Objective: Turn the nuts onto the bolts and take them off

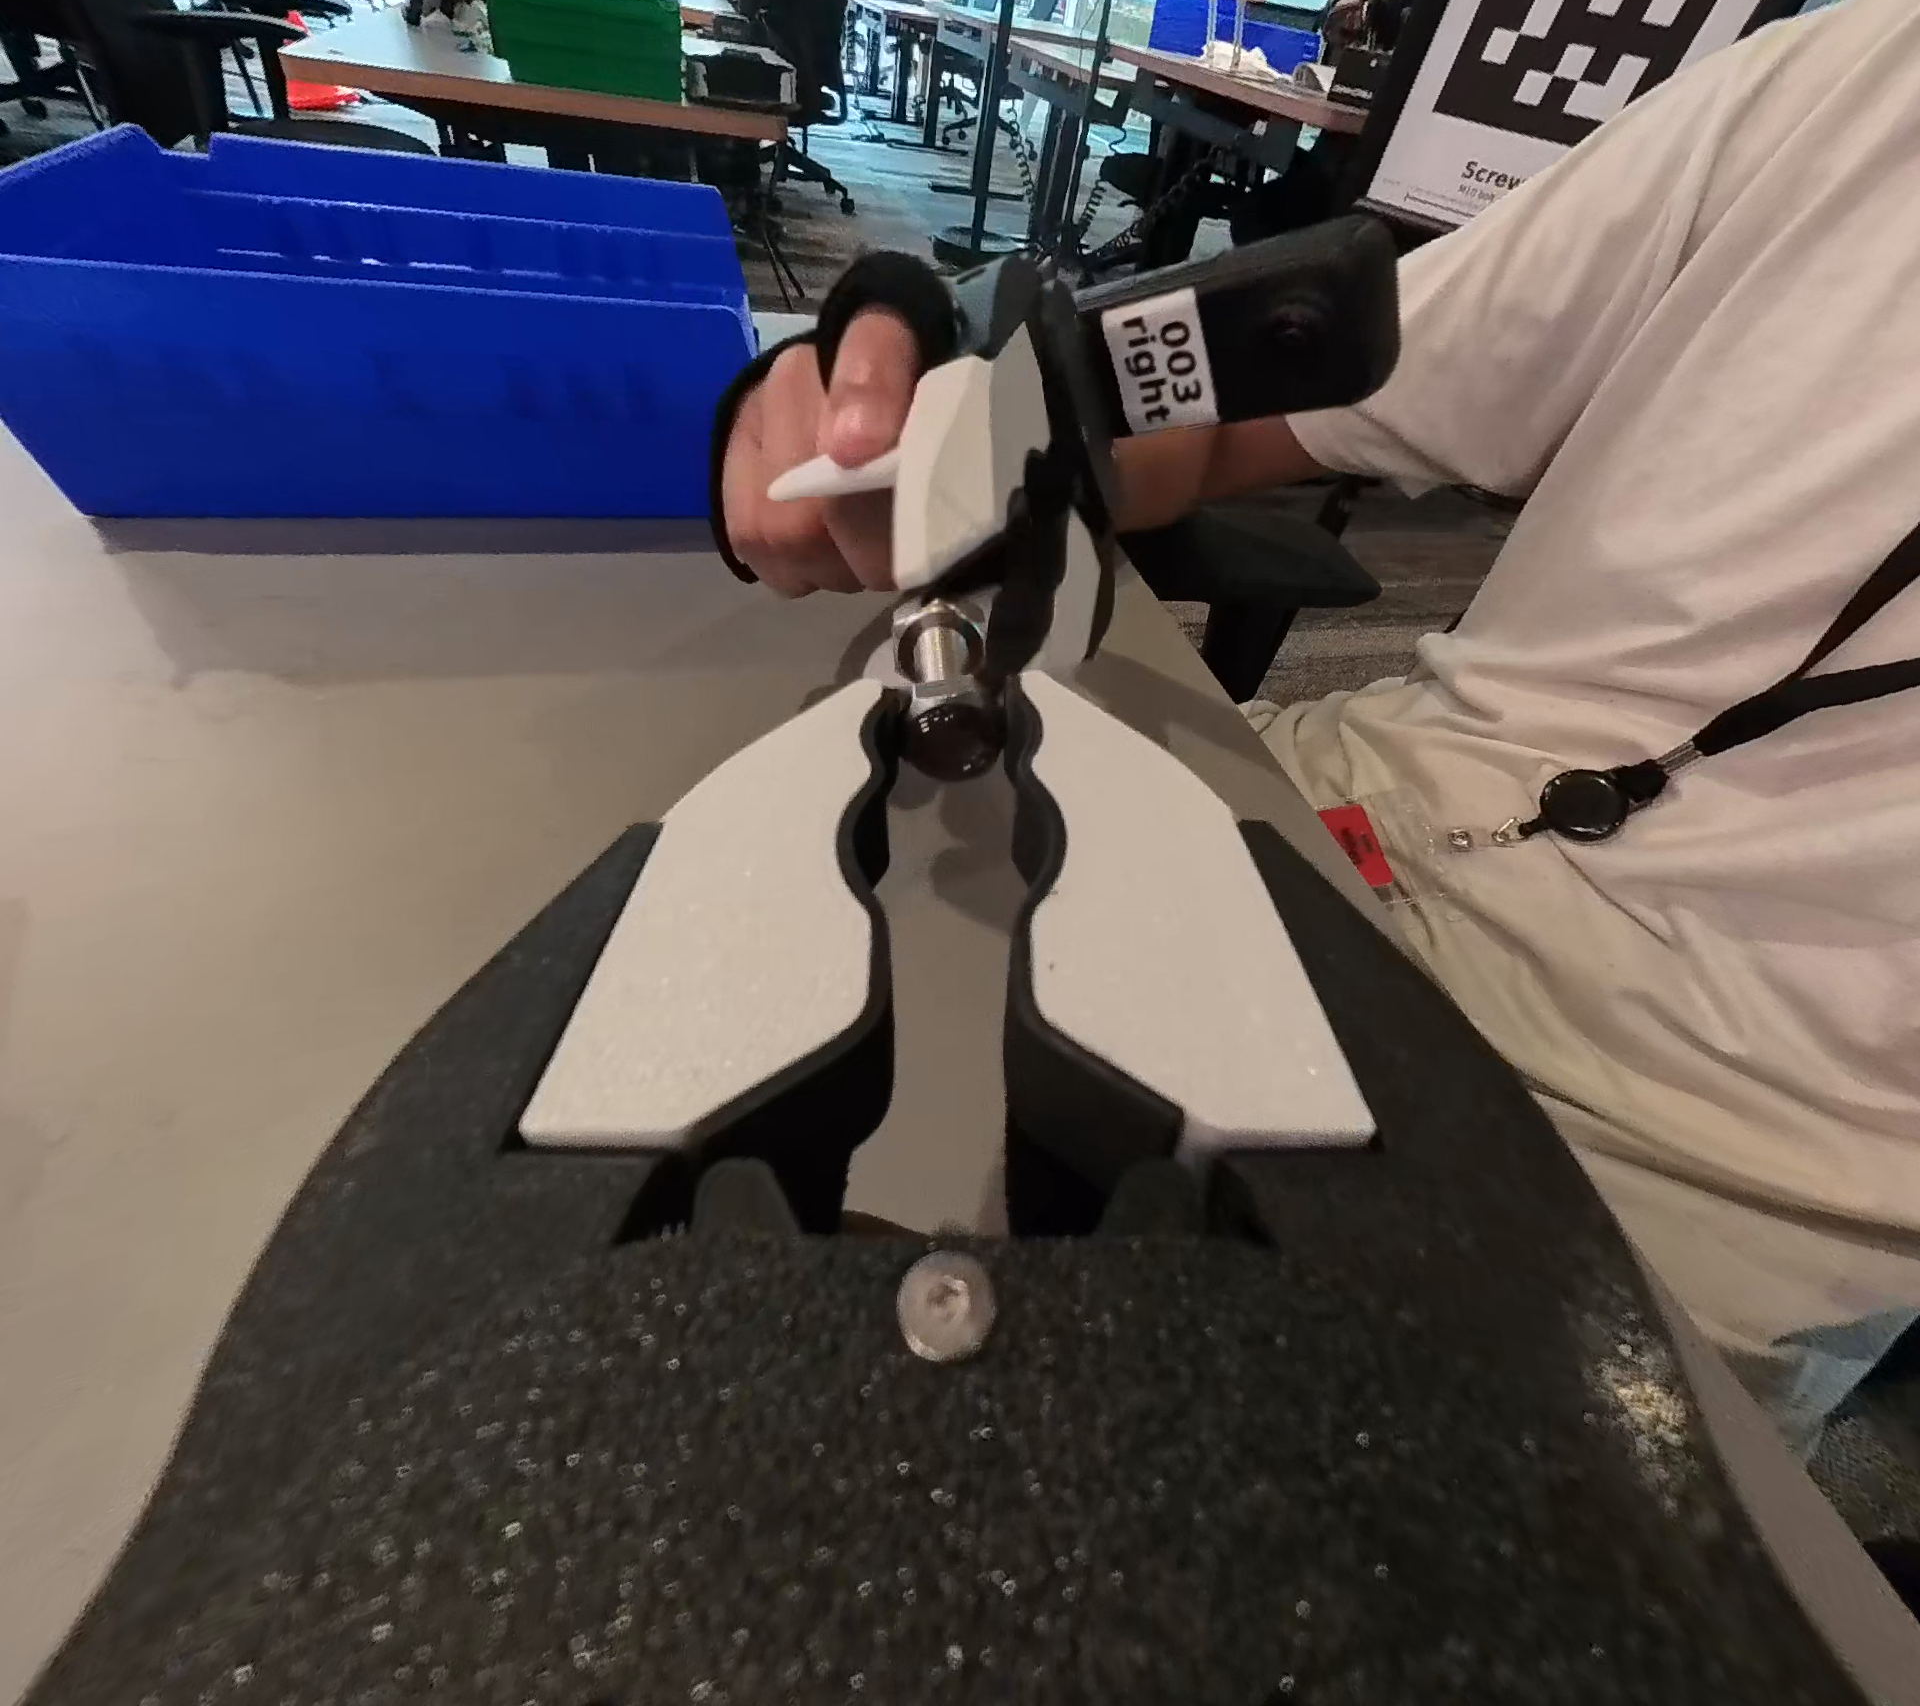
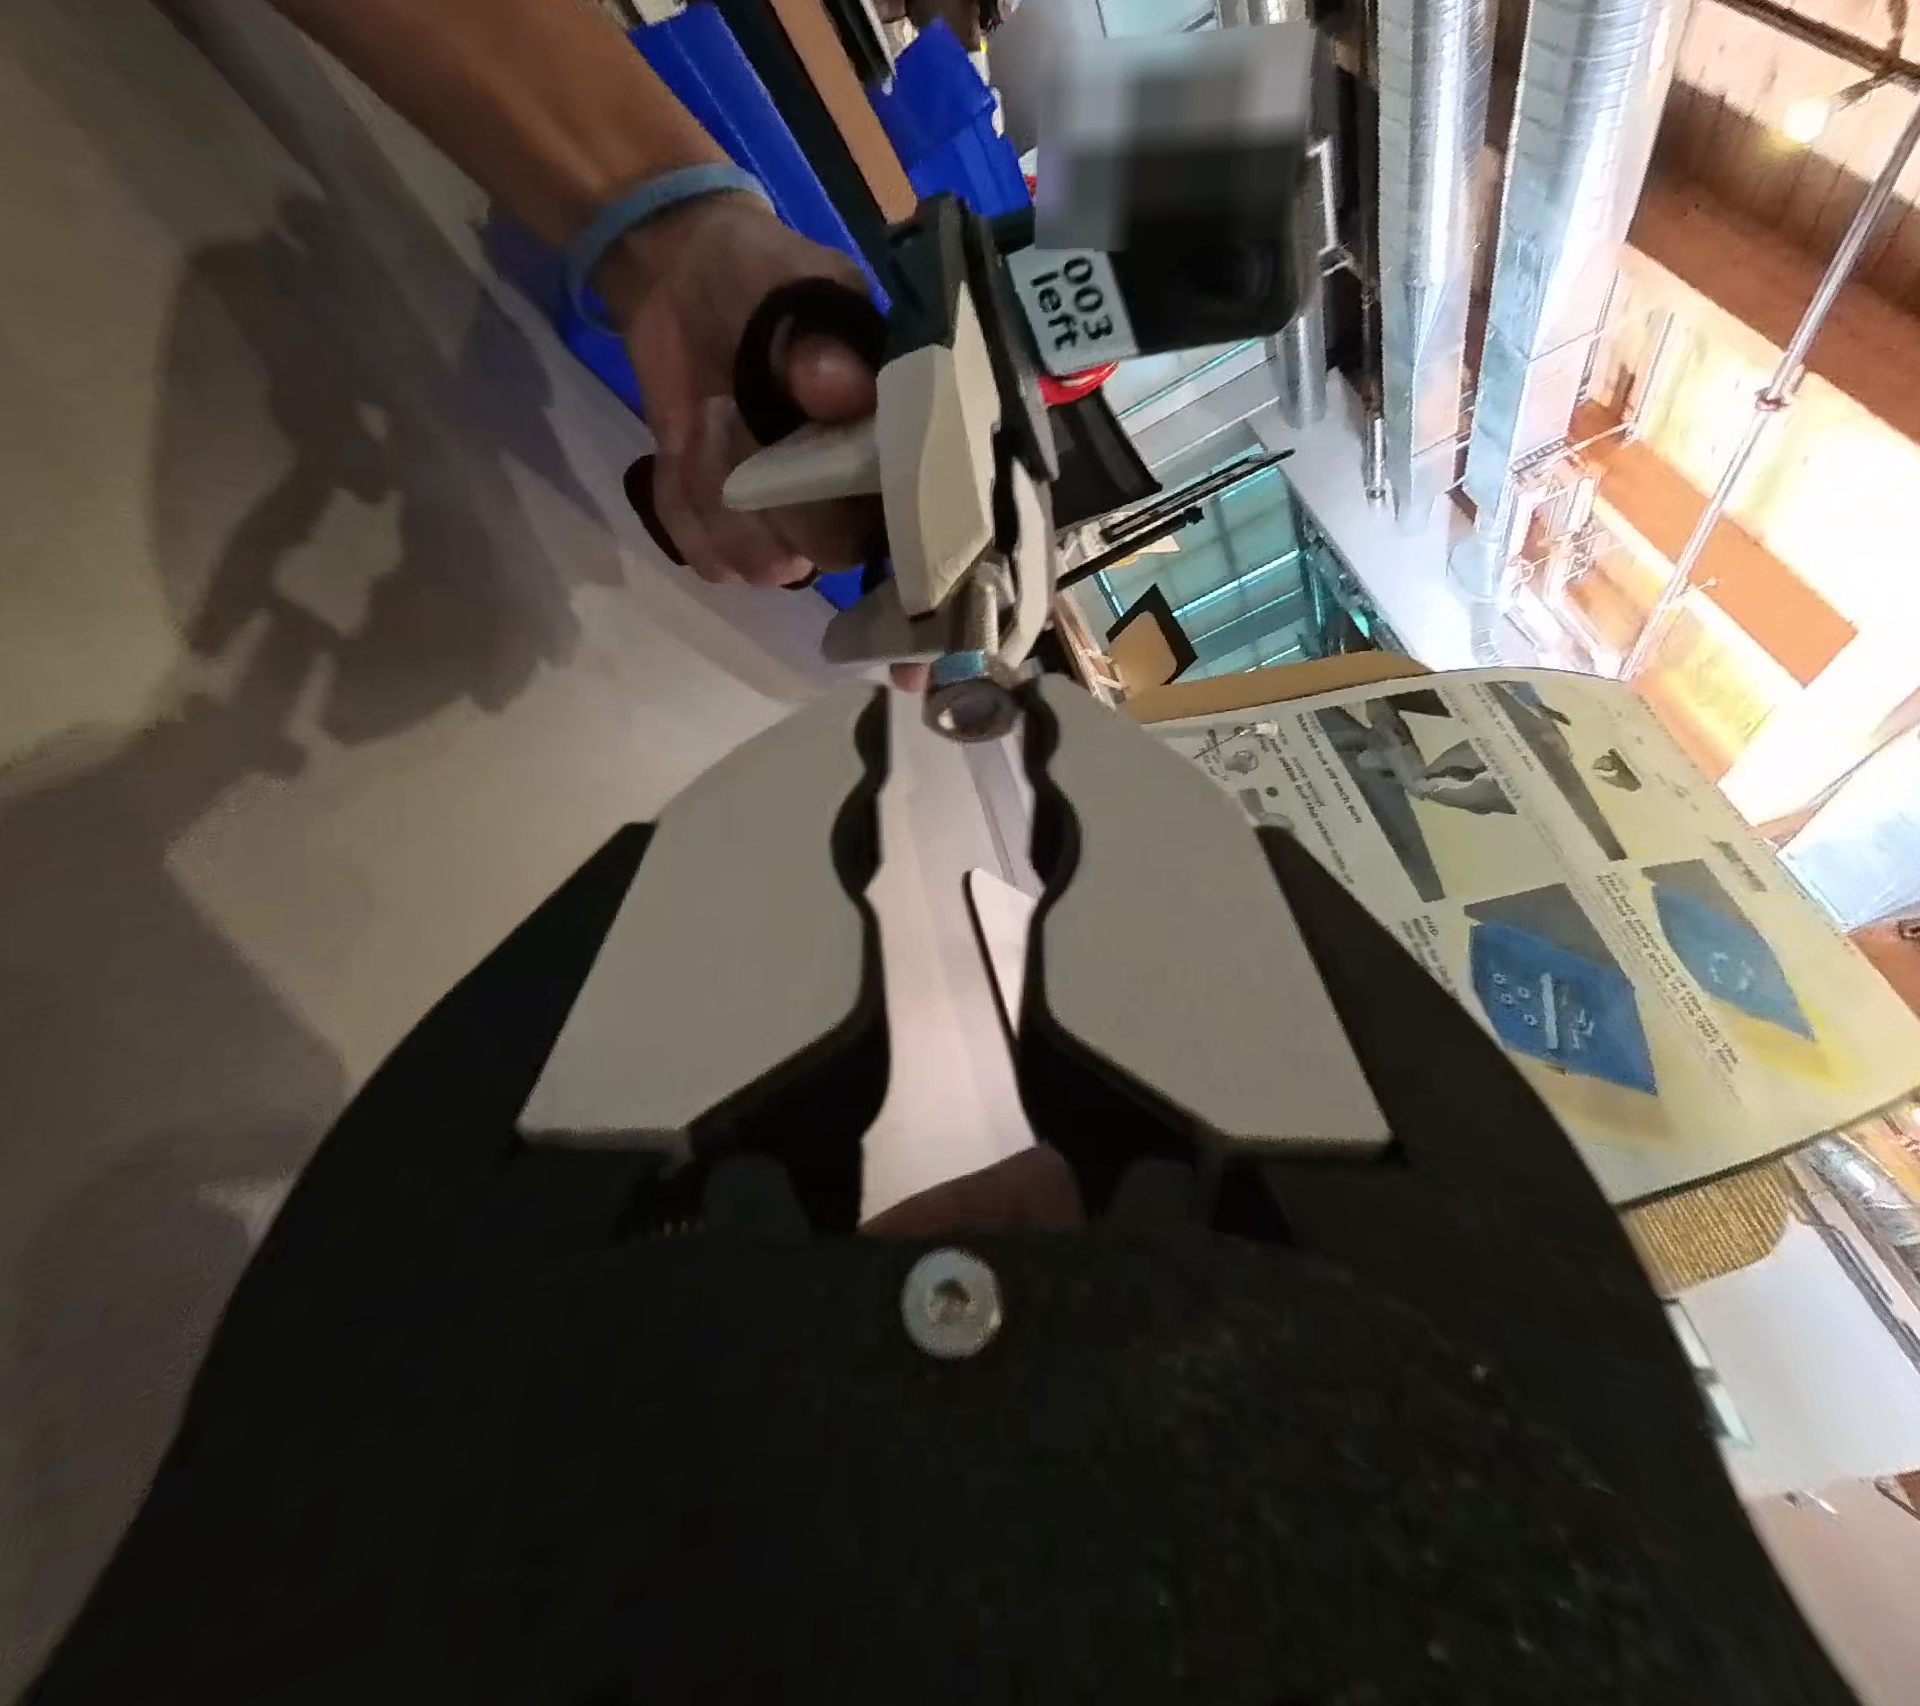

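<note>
Right gripper (image 2: 961, 711) pinches nut (image 2: 966, 709) — left gripper (image 2: 961, 633) opposite.

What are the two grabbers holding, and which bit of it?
The left gripper holds the bolt by its dark round head. The right gripper pinches the nut at the bolt's other end.

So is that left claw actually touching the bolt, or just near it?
Touching. In the left wrist view the left claw has its white fingers closed against both sides of the bolt head, with no gap visible.
</note>
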